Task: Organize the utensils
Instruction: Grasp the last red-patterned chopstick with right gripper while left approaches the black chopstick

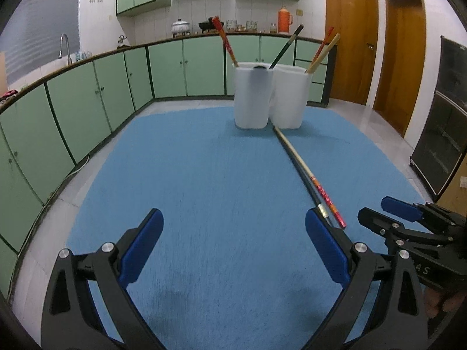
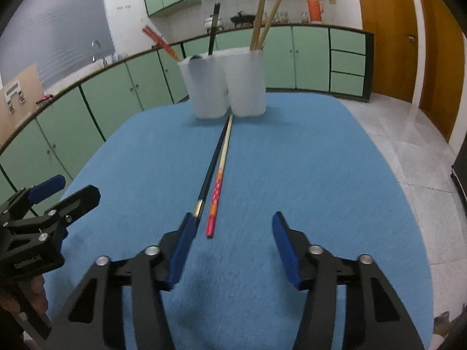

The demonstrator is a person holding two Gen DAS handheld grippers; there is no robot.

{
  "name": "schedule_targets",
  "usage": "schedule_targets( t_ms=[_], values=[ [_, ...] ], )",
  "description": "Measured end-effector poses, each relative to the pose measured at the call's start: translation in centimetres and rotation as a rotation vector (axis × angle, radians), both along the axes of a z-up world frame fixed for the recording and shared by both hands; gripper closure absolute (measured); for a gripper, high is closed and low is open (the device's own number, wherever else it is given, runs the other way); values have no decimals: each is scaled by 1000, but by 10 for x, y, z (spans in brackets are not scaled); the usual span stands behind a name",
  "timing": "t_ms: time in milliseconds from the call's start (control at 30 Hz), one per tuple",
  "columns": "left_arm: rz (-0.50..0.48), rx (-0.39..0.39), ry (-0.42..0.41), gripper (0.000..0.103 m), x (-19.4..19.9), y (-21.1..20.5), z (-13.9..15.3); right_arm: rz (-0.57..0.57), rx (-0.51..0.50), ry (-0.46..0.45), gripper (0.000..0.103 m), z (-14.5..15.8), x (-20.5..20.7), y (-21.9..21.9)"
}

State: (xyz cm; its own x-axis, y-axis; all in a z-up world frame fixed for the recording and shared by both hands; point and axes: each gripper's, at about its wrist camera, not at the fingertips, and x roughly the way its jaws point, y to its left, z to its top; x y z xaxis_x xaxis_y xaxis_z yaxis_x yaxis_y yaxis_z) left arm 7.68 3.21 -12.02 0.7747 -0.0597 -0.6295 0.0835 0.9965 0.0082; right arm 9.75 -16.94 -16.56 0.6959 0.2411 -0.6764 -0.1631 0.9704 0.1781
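Note:
Two white holders stand side by side at the far end of a blue mat. The left holder carries a red chopstick and a black one; the right holder carries a red-tipped and a bamboo chopstick. On the mat lie a black chopstick and a red-and-cream chopstick, parallel, with their far tips touching the holders. My right gripper is open, its fingers straddling their near ends without touching. My left gripper is wide open over bare mat, left of them.
Green kitchen cabinets curve around the left and back, with a sink tap and pots on the counter. Wooden doors and a dark glass-front cabinet stand to the right. A pale tiled floor surrounds the table.

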Motion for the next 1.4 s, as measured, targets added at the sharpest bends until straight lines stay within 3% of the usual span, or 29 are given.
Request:
schedule_targets(
  t_ms=[67,267,900,967,1400],
  values=[
    [8,-4,13,8,2,0,-2,13,-2,20,63,-4,2,4],
    [19,-14,36,8,7,4,-5,40,2,65,72,-10,8,11],
    [29,-23,61,8,12,1,-14,36,-78,90,86,-13,22,27],
    [29,-21,62,8,14,1,-13,41,-86,91,97,-14,23,29],
    [-16,-35,87,8,12,-28,-18,-60,-43,80,97,-12,3,-17]
  ],
)
